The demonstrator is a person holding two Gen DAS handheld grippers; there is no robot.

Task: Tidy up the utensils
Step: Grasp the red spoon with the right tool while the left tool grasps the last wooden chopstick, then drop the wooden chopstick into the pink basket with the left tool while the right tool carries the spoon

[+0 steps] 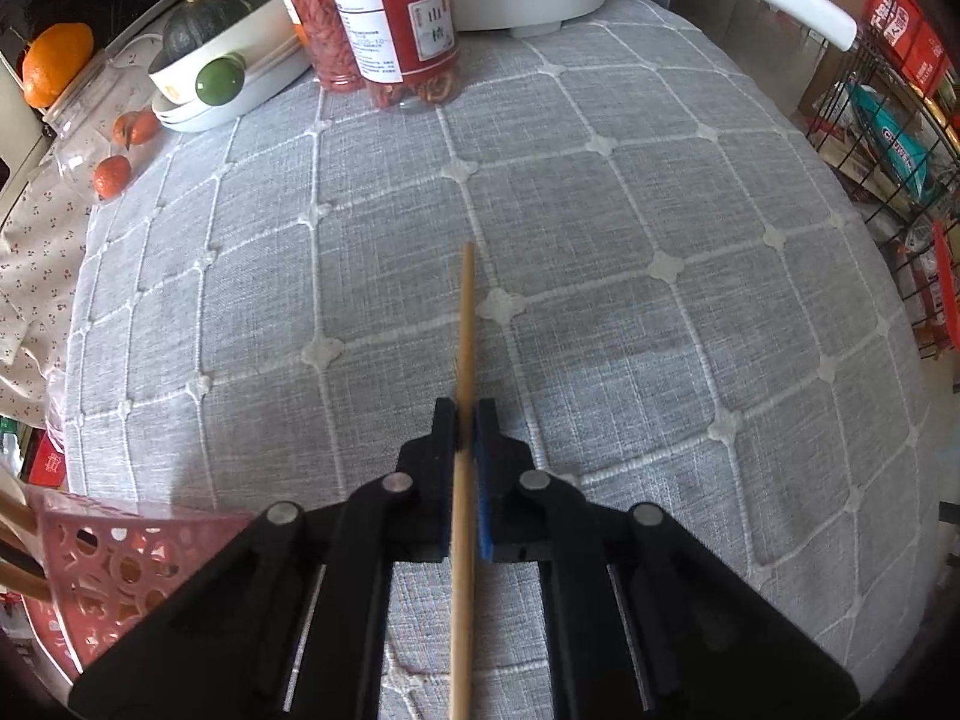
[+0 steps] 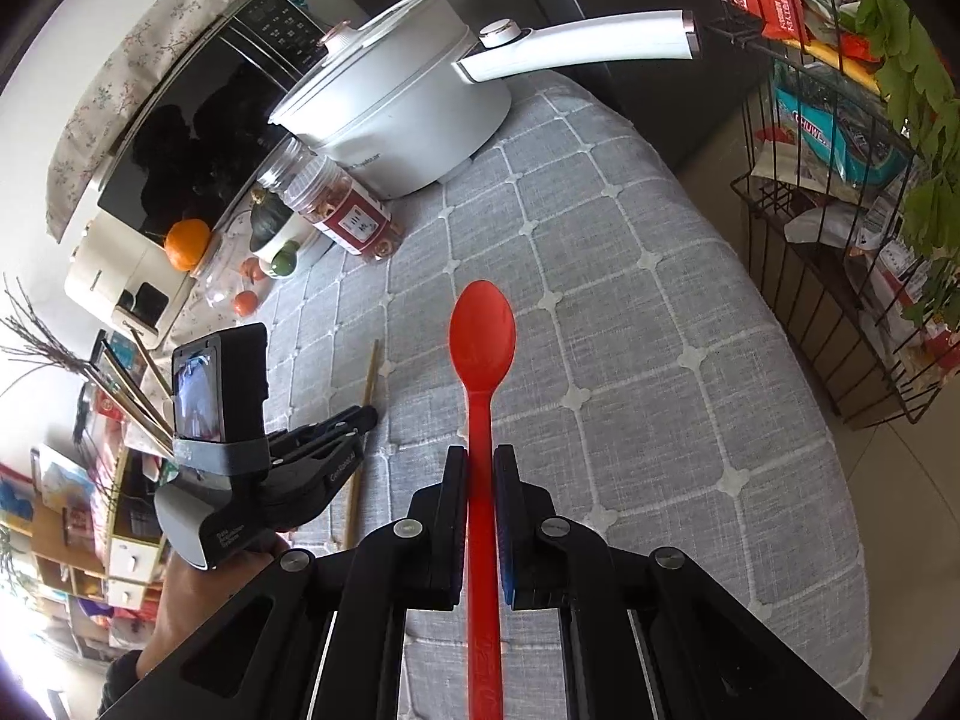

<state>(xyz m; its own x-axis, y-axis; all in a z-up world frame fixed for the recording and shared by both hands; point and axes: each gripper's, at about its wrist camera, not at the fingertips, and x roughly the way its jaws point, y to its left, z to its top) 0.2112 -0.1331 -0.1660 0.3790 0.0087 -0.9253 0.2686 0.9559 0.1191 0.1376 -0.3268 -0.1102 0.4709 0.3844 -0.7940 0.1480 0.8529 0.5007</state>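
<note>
My left gripper (image 1: 466, 414) is shut on a wooden chopstick (image 1: 464, 324) that points forward above the grey quilted tablecloth (image 1: 600, 300). A pink perforated utensil basket (image 1: 102, 570) with more chopsticks in it sits at the lower left of the left wrist view. My right gripper (image 2: 480, 459) is shut on the handle of a red plastic spoon (image 2: 482, 336), bowl pointing forward over the cloth. The left gripper (image 2: 360, 417) and its chopstick (image 2: 367, 396) show at the left of the right wrist view.
At the table's far side stand a white pot with a long handle (image 2: 408, 114), two jars of dried fruit (image 1: 396, 24), a white bowl with a dark squash (image 1: 204, 18) and small oranges (image 1: 111, 174). A wire rack of packets (image 2: 840, 180) stands to the right.
</note>
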